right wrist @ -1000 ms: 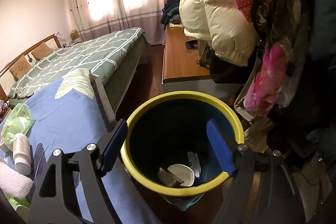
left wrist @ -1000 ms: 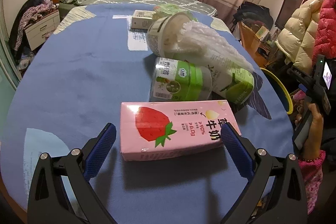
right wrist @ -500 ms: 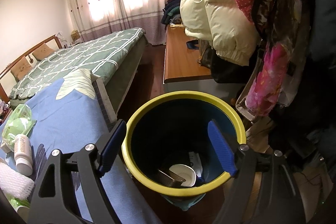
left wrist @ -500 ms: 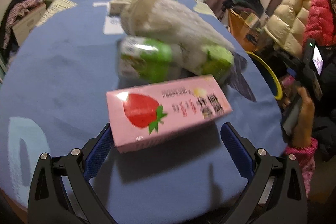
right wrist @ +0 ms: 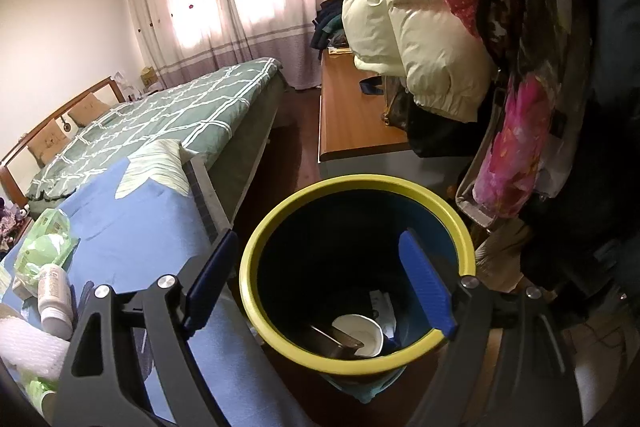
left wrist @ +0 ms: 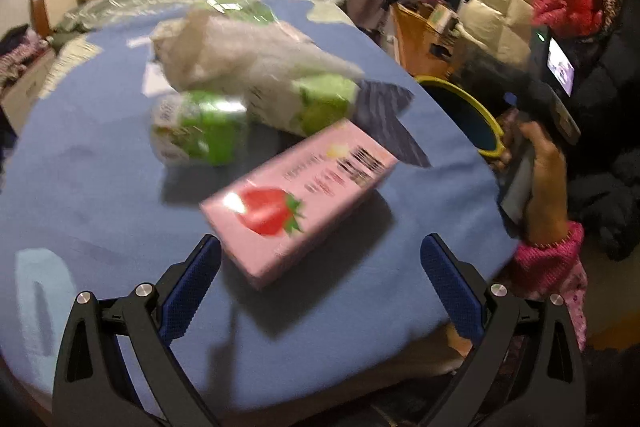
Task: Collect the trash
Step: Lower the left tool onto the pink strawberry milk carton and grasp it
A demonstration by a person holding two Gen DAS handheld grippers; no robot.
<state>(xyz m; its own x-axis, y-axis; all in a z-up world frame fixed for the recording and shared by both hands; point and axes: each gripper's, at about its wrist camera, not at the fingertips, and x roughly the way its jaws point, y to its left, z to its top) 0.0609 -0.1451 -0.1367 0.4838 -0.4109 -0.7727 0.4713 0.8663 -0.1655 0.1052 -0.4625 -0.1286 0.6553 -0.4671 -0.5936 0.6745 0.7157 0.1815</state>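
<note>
My two grippers over the trash

My left gripper (left wrist: 320, 269) tips down, jaws spread, pink carton (left wrist: 298, 205) just ahead. My right gripper (right wrist: 320, 281) is opening over the bin (right wrist: 276, 227), a white cup (right wrist: 360, 333) inside.

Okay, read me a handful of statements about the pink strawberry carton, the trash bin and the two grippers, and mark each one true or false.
1. The pink strawberry carton lies on the blue tablecloth. True.
2. The left gripper is clamped on the carton. False: its jaws stand open and the carton lies ahead of them, ungripped.
3. The yellow-rimmed bin is empty. False: a white cup and other scraps lie at the bottom.
4. The right gripper hangs above the bin with nothing between its fingers. True; its jaws are opening.
5. The bin stands on the table. False: it sits beside the table's edge, lower down.
</note>
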